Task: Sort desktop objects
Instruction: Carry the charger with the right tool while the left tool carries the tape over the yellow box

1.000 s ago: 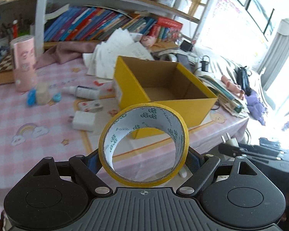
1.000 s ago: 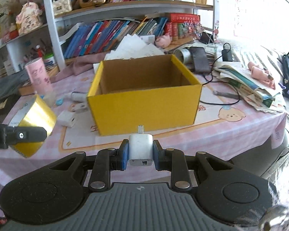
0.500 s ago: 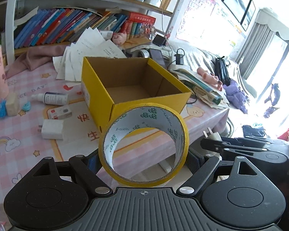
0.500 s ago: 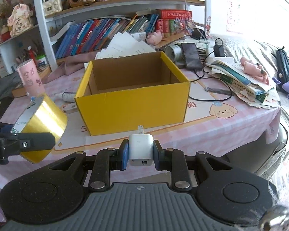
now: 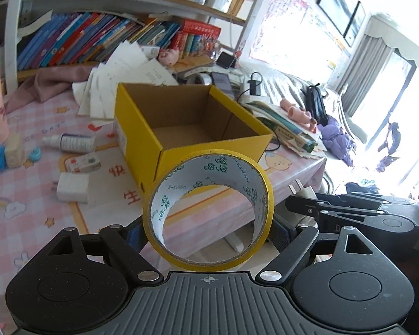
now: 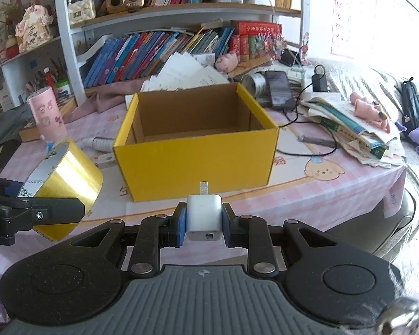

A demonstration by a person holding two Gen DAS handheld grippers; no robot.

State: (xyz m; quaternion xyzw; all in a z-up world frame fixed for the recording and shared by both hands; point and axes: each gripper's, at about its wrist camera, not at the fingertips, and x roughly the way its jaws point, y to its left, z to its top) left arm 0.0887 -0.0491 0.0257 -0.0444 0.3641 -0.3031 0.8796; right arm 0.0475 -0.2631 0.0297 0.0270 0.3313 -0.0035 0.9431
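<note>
- Left gripper (image 5: 208,230) is shut tight on a roll of yellow tape (image 5: 208,212). The roll stands on its edge btw the two fingers, w/ its hole facing the camera. Inside of the roll is white w/ green marks.
- In the right view the same tape roll (image 6: 65,178) shows from its shiny yellow side. It's up in the air at the near left edge of the table, held by the left gripper (image 6: 33,215).
- Right gripper (image 6: 204,220) is squeezed shut on a small white charger (image 6: 204,216). Its plug prongs point away, toward the box. The charger is in the air, in front of the table edge.
- In the left view the right gripper (image 5: 349,212) sits low on the right, off the table.
- The table (image 5: 22,223) has a pink checked cloth w/ rainbows & stars.
- Yellow box (image 6: 195,156) stands open in the middle of the table. It's brown inside, & nothing shows in it.
- Left of the box: a white block (image 5: 72,187), a small pack (image 5: 85,163) & a little bottle (image 5: 69,142) lying on its side.
- Further left, a pink cup (image 6: 47,114) stands up.
- Right of the box: a pile of books & papers (image 6: 354,131) w/ a black wire near it.
- At the back: loose white papers (image 6: 184,72), then a shelf full of books (image 6: 153,53).
</note>
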